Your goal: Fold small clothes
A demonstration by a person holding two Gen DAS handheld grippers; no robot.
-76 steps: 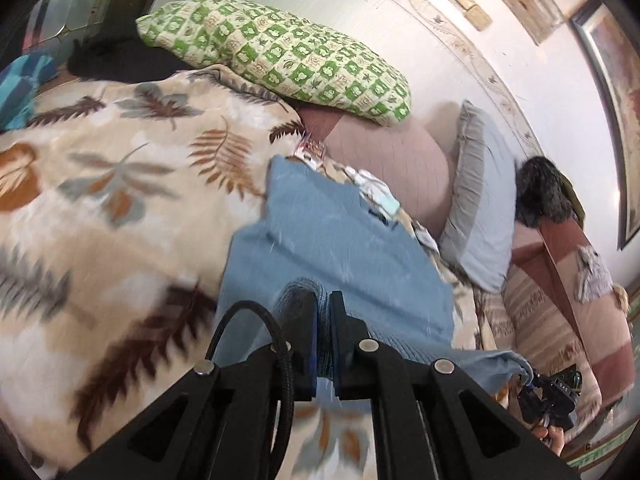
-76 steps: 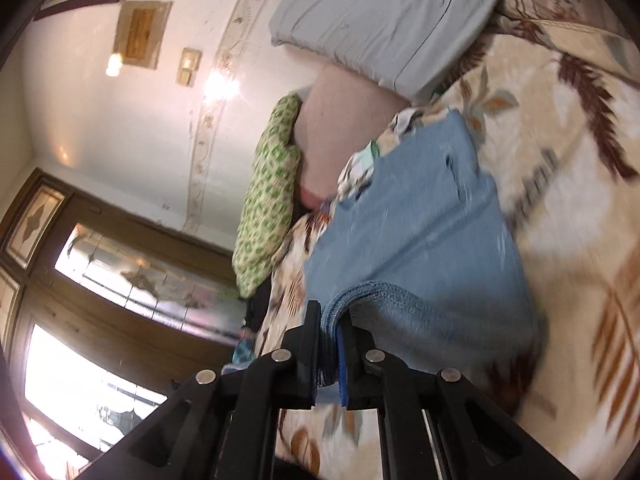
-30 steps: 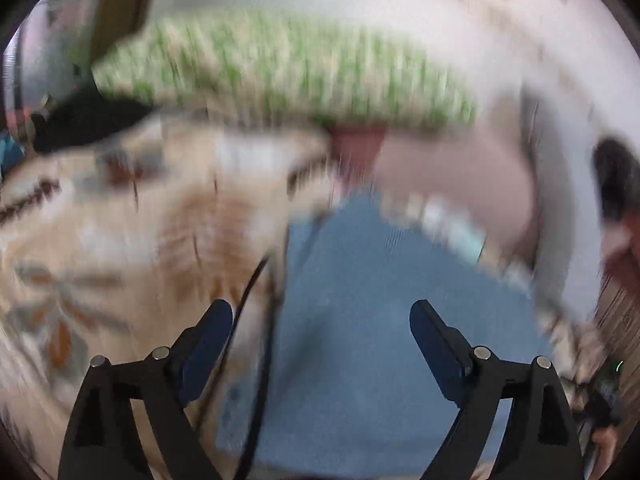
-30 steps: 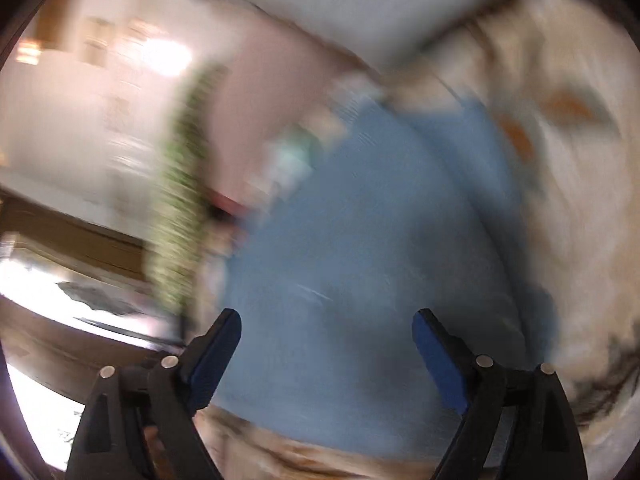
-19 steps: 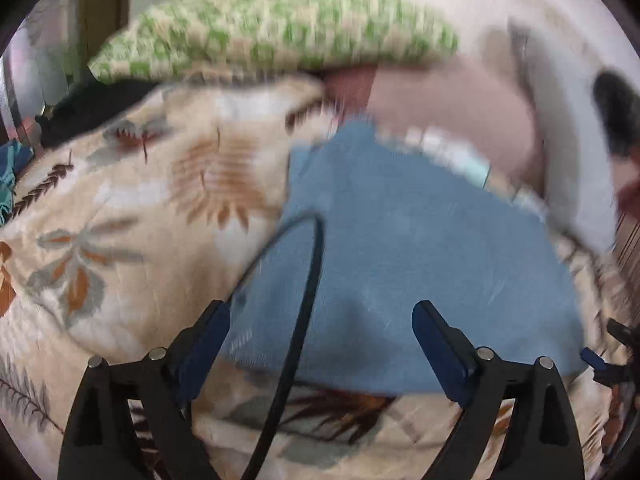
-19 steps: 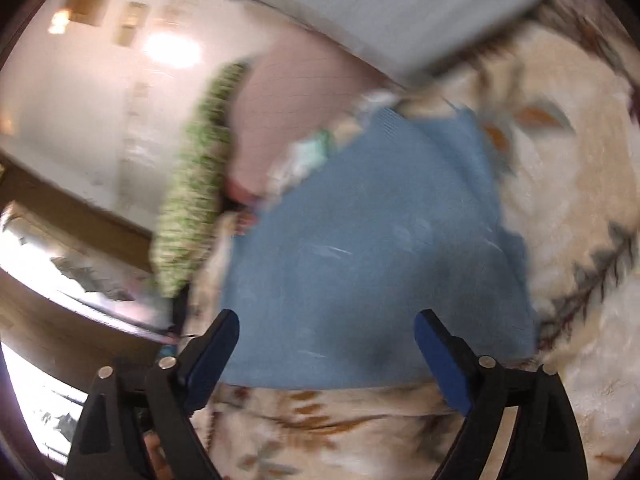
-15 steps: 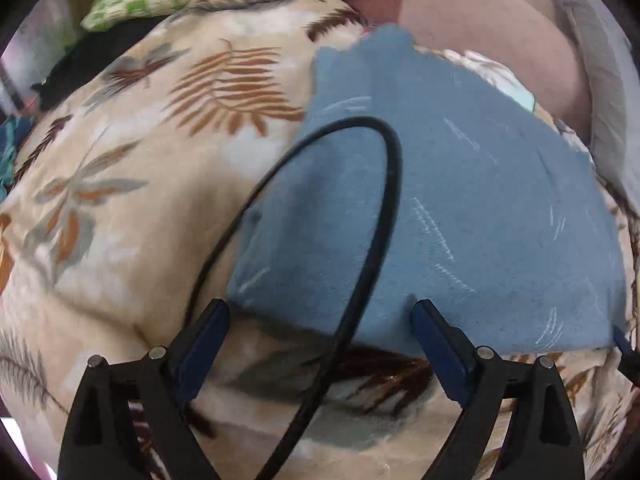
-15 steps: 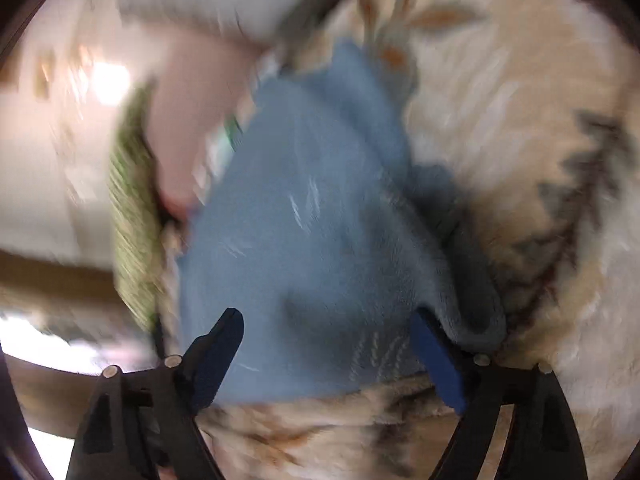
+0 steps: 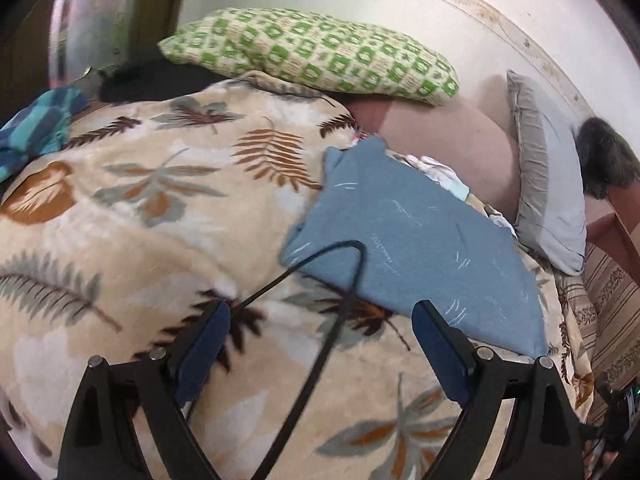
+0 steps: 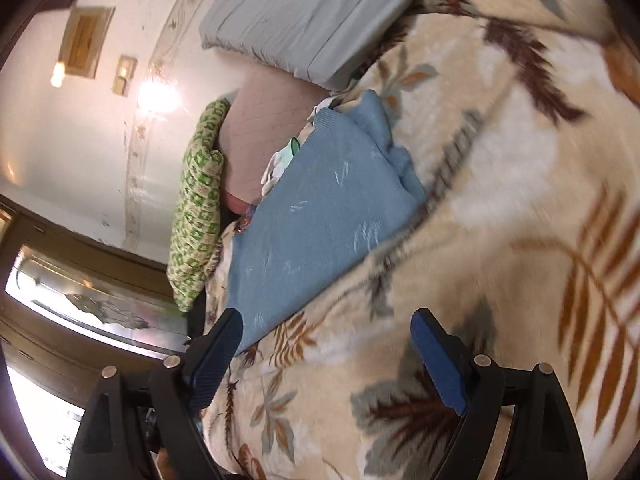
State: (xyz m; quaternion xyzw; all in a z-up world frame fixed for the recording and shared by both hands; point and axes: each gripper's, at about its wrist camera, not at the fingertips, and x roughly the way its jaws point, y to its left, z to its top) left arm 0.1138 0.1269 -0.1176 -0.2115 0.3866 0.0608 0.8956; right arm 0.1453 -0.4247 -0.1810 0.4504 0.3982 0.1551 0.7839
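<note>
A blue knit garment (image 9: 416, 248) lies folded flat on the leaf-print blanket (image 9: 140, 216). It also shows in the right wrist view (image 10: 320, 216), with a bunched edge on its right side. My left gripper (image 9: 320, 344) is open and empty, held back from the garment's near edge, with a black cable (image 9: 344, 280) looping between its fingers. My right gripper (image 10: 328, 344) is open and empty, just short of the garment's near corner.
A green-and-cream checked pillow (image 9: 312, 56), a pink pillow (image 9: 448, 140) and a grey pillow (image 9: 548, 196) lie against the wall behind the garment. Small white and mint clothes (image 9: 444, 176) lie at its far edge. A teal cloth (image 9: 36, 124) lies at far left.
Both grippers held the blue garment's edge 2.5 s ago; they have opened, let it down folded on the blanket, and drawn back from it.
</note>
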